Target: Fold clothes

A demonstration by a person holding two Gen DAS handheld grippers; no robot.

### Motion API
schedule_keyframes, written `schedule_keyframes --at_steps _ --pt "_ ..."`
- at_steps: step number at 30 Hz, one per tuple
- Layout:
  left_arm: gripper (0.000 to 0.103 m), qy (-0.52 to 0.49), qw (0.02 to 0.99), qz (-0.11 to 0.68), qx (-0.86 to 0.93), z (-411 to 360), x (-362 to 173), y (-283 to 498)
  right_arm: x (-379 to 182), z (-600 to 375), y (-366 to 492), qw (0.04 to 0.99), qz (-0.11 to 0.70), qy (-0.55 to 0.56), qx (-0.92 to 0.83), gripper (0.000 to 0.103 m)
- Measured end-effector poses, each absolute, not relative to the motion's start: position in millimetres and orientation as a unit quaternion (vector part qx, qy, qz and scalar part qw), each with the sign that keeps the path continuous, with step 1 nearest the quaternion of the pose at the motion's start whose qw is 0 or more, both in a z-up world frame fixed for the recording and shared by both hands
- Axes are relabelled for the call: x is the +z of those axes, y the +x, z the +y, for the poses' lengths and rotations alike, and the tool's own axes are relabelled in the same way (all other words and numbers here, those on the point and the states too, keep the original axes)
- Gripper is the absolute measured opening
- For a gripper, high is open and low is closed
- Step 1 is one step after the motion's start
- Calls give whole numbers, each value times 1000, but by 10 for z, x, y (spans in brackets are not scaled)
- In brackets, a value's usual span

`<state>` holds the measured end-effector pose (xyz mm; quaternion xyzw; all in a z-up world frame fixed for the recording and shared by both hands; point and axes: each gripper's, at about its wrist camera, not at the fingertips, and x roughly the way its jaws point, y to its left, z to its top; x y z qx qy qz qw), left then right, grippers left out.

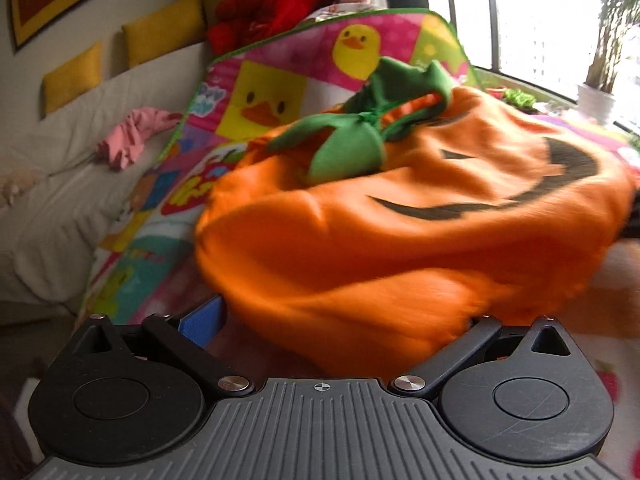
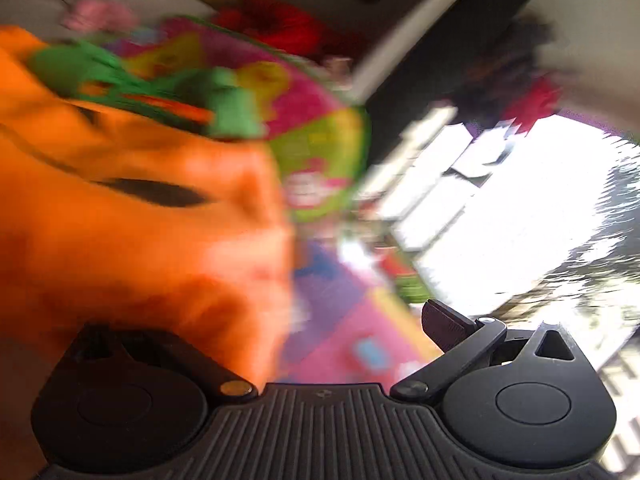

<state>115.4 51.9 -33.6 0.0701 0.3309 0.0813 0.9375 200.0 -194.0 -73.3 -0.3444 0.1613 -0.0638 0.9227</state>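
The pumpkin costume, orange fleece with a black jack-o'-lantern face and a green leaf collar, is lying bunched on a bright cartoon-print play mat, which is serving as the folding surface. In the left wrist view the left gripper is sitting at the near hem with its jaws spread wide; the blue pad of one finger is showing beside the cloth while the other is buried under the orange fabric, so the hem is lying between open jaws rather than being pinched. That placement looks like a reach for the bottom edge, probably to lift it and fold it towards the collar. The right wrist view is heavily smeared, so this is a cautious reading: the right gripper seems to be standing apart too, one dark pad showing free over the mat and the costume's edge draping over the other side. A pink garment and a red bundle are waiting on the white bedding beyond the mat.
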Motion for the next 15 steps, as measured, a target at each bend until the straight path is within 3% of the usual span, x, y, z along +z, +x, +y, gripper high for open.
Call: schedule_keyframes --at_steps 9,15 --pt "103 94 949 294 62 506 -134 940 -424 -2690 1155 929 197 -291 -114 103" --pt "103 126 948 292 -25 90 -166 492 -548 -3216 495 928 276 -221 -116 103"
